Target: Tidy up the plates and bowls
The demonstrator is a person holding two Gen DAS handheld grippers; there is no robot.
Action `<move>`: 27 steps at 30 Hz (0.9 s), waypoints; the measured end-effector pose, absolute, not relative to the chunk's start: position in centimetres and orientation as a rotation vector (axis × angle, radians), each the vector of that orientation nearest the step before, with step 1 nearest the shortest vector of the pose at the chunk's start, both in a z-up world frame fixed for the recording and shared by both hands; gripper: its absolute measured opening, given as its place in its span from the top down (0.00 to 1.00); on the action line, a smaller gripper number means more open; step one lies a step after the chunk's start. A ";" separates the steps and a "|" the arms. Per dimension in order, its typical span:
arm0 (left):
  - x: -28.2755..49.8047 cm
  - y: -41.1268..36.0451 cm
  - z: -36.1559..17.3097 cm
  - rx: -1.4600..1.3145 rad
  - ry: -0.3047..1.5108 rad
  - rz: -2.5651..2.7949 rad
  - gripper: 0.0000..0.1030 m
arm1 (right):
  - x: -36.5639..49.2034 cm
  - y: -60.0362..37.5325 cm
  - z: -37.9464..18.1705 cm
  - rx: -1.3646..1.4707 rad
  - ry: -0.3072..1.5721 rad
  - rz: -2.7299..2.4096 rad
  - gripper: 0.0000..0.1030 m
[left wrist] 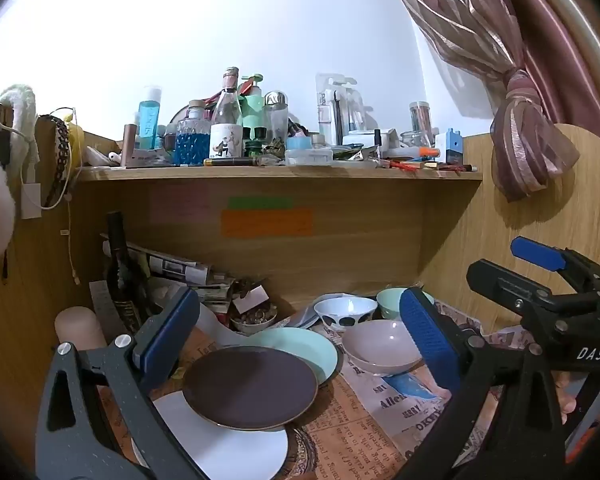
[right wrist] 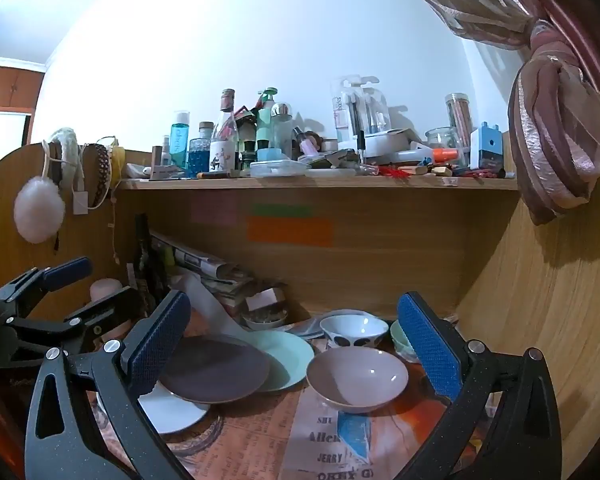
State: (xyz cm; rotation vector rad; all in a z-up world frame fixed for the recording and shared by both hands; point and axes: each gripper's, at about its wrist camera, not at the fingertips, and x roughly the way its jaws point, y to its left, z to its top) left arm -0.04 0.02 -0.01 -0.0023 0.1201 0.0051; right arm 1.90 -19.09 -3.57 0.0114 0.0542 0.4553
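A dark brown plate (left wrist: 250,390) lies over a white plate (left wrist: 236,446) and a mint plate (left wrist: 304,346) on the newspaper-covered desk. A pinkish-grey bowl (left wrist: 380,346), a white bowl with black spots (left wrist: 344,312) and a mint bowl (left wrist: 390,302) stand to the right. My left gripper (left wrist: 300,344) is open and empty above the plates. My right gripper (right wrist: 296,350) is open and empty above the pinkish-grey bowl (right wrist: 356,378), with the brown plate (right wrist: 216,368), mint plate (right wrist: 288,356) and spotted bowl (right wrist: 352,330) beside it. The right gripper also shows in the left wrist view (left wrist: 540,268).
A wooden shelf (left wrist: 280,172) crowded with bottles and jars hangs over the desk. A dark bottle (left wrist: 122,276), folded newspapers (left wrist: 180,268) and a small dish of bits (left wrist: 254,318) fill the back left corner. A tied curtain (left wrist: 528,128) hangs at right.
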 end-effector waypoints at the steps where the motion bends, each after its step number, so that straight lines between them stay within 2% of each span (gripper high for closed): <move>1: 0.0 0.0 0.0 -0.002 0.117 0.010 0.01 | 1.9 -19.1 -3.6 0.013 0.053 0.457 0.00; 27: -0.2 0.1 0.7 -0.016 0.115 -0.004 0.01 | 2.0 -19.2 -3.6 0.022 0.048 0.456 0.00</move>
